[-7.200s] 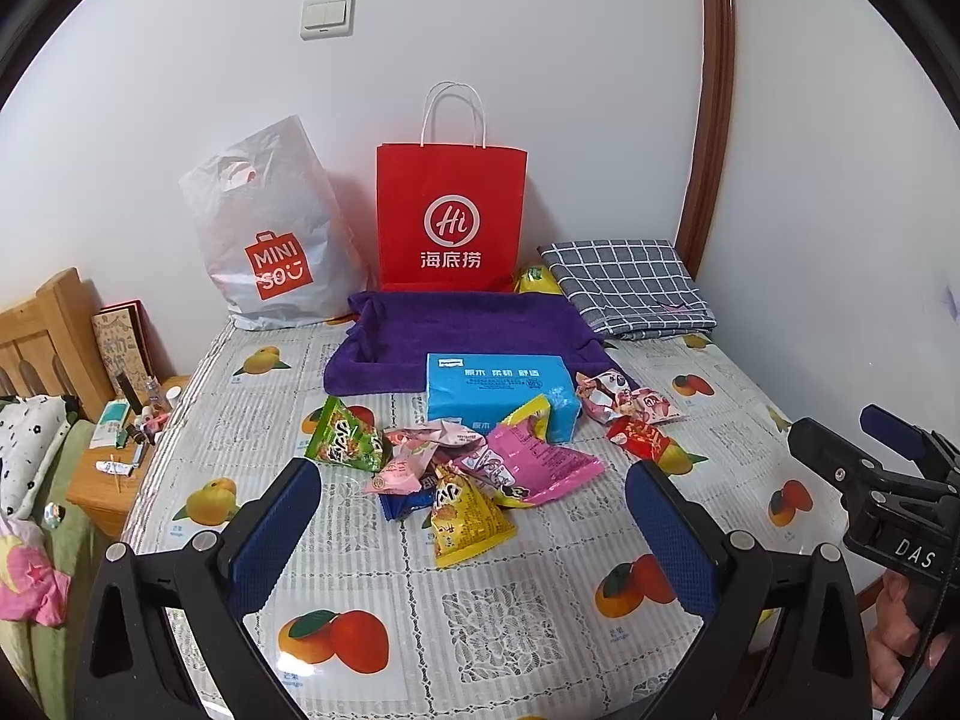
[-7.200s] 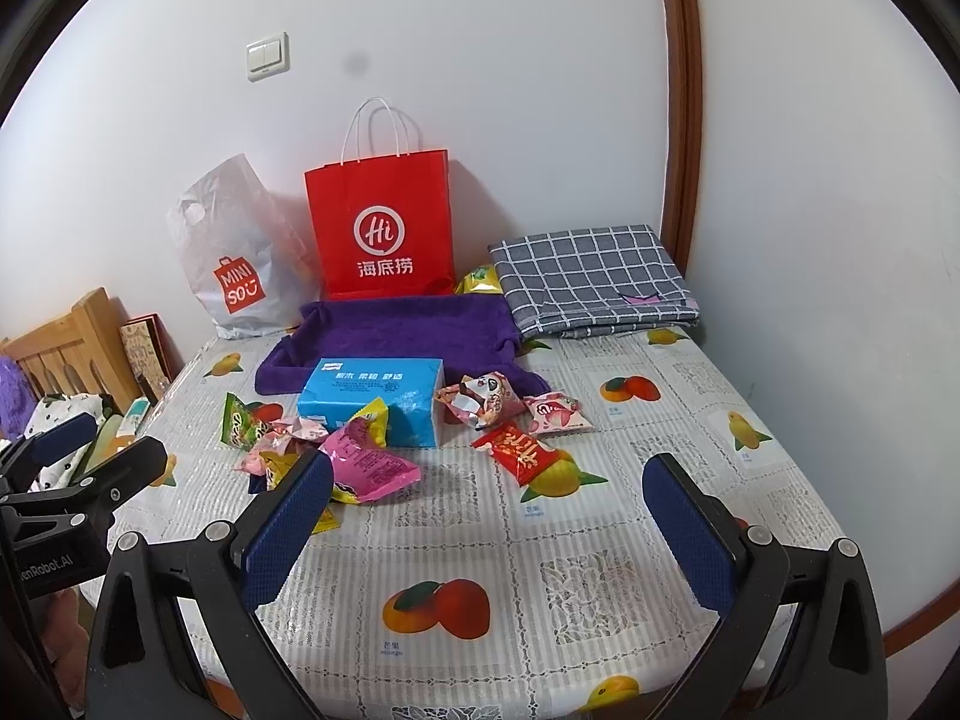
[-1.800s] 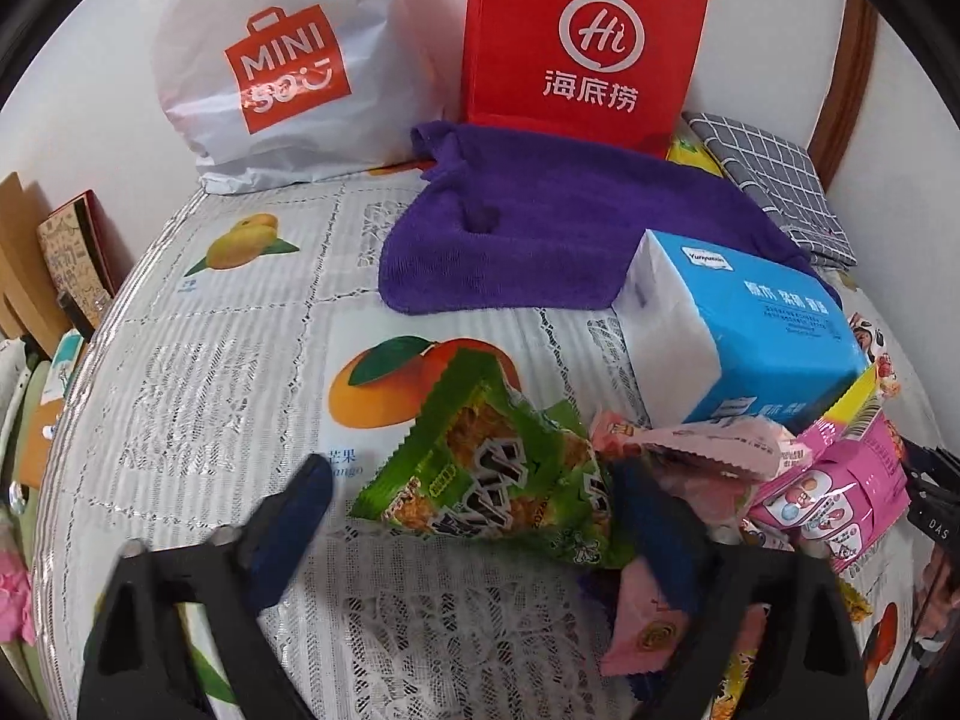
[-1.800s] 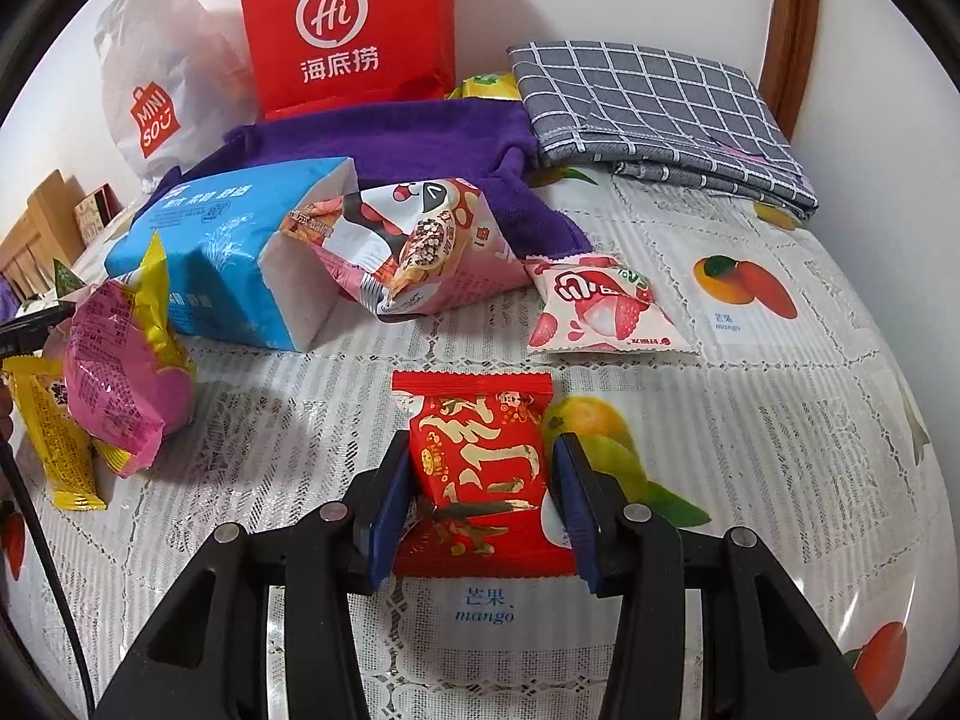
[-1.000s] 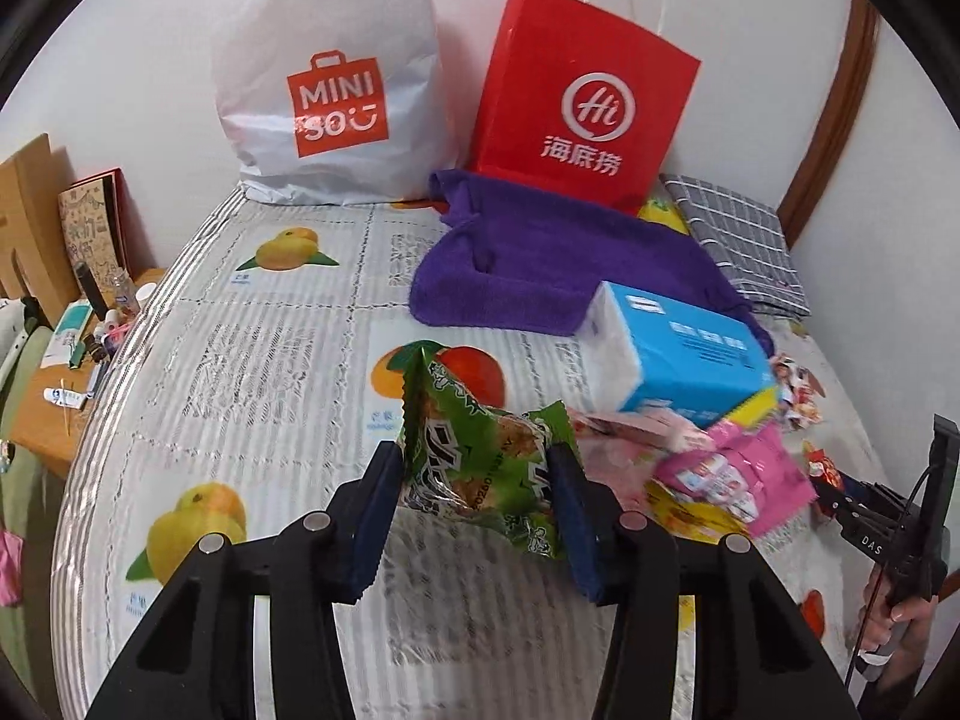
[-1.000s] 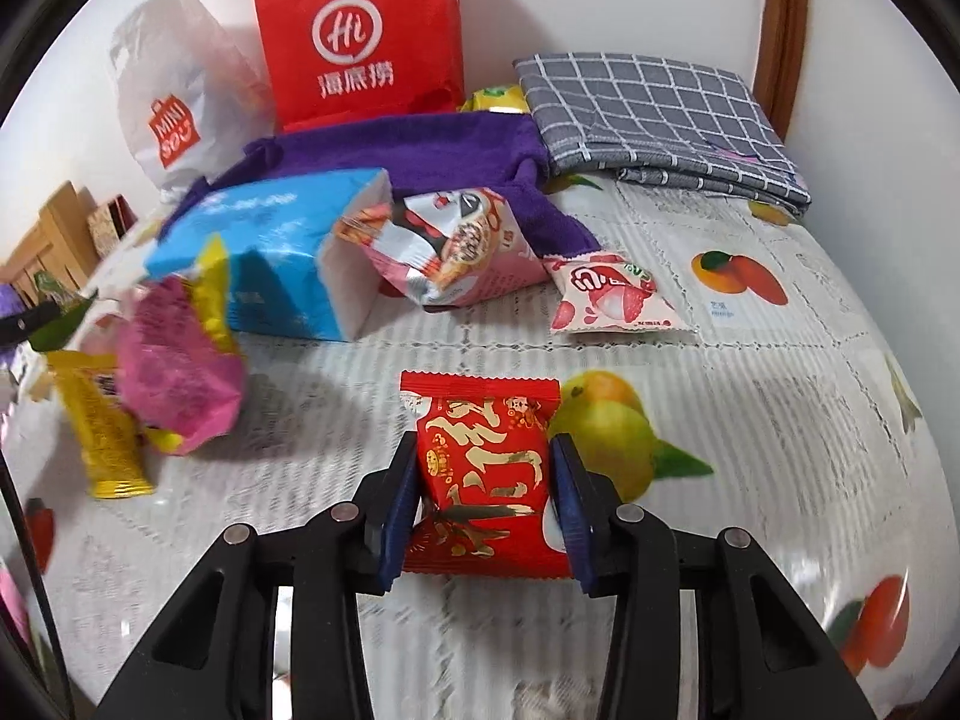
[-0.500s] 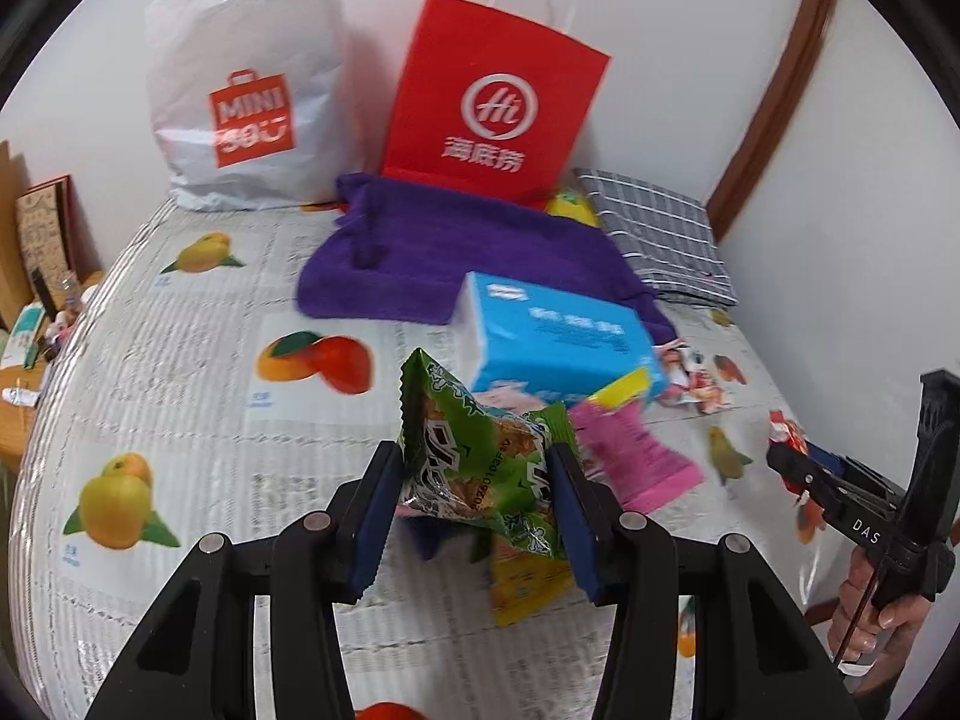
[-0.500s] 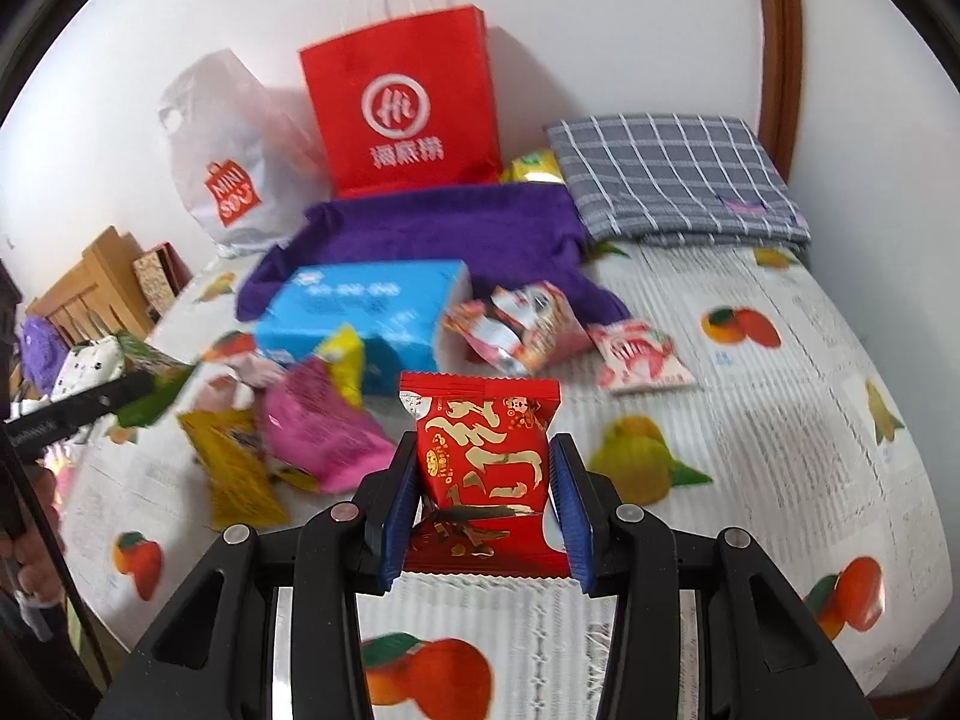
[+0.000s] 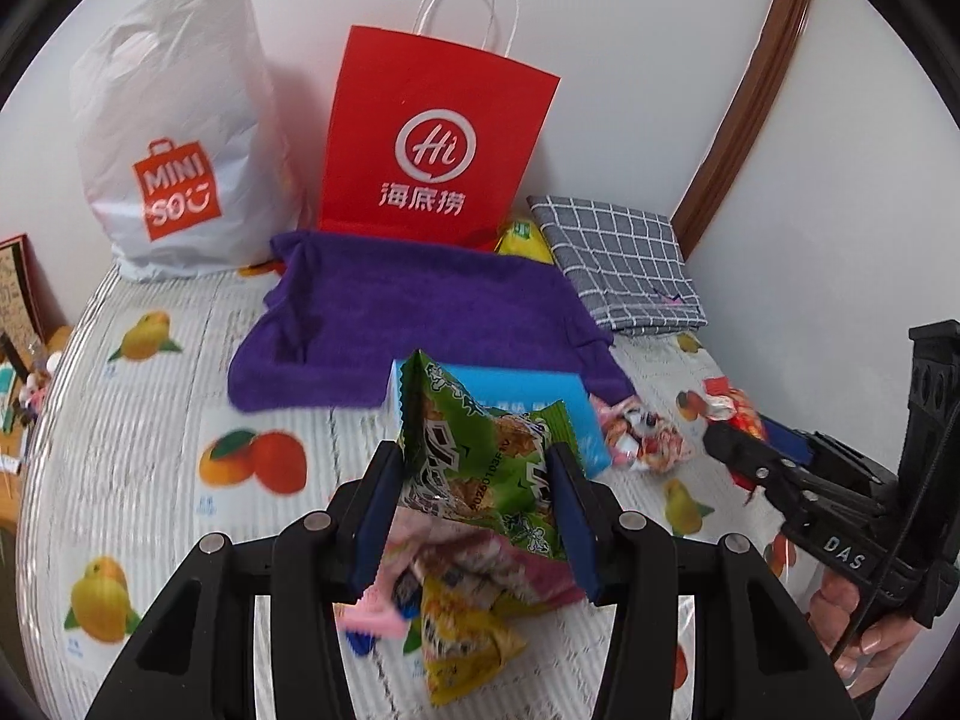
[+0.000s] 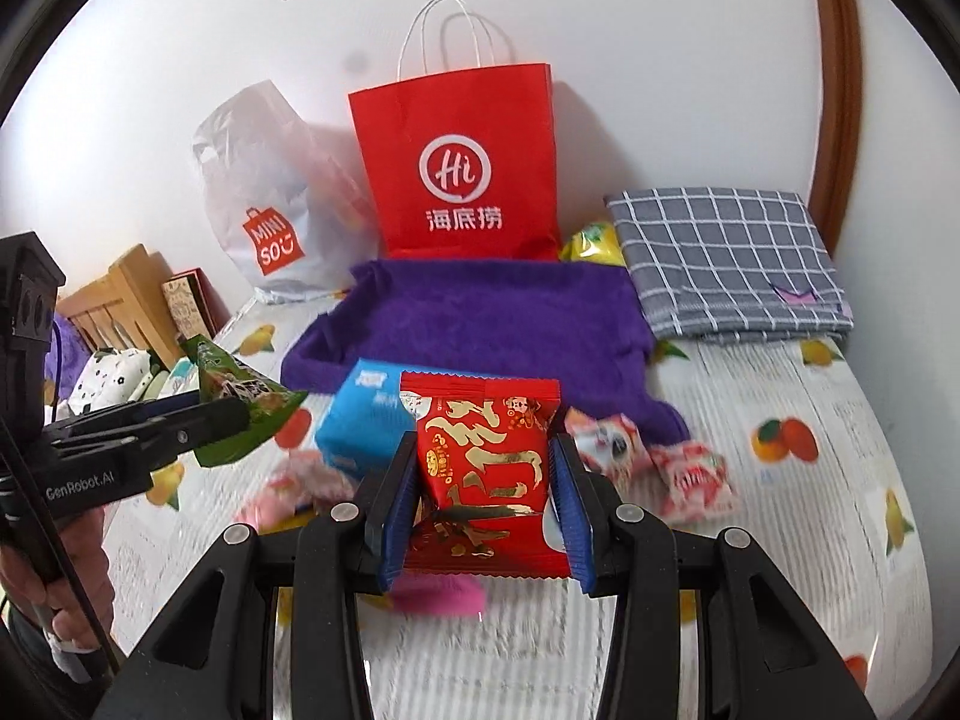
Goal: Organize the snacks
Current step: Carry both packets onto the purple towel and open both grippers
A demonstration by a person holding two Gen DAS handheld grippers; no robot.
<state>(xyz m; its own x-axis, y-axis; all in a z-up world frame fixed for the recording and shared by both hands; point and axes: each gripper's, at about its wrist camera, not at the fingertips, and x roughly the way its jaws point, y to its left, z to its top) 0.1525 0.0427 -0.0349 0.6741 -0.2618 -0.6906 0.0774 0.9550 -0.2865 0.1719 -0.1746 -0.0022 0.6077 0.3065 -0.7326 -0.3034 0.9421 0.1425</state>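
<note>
Tabletop point(image 10: 780, 540) covered in a white lace-pattern cloth printed with fruit. On it: purple towel point(image 10: 498, 318) mid-back, red paper bag point(image 10: 462, 168) and white plastic bag point(image 10: 270, 204) against the wall, folded grey checked cloth point(image 10: 726, 258) at right, blue tissue pack point(image 10: 366, 414), loose snack packets point(image 10: 690, 474).

Both wrist views look obliquely down, sharing the red bag point(image 9: 432, 138) ahead.

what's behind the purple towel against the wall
A red paper bag and a white plastic bag stand behind the purple towel, a yellow packet peeks out; the bags' contents are hidden.
</note>
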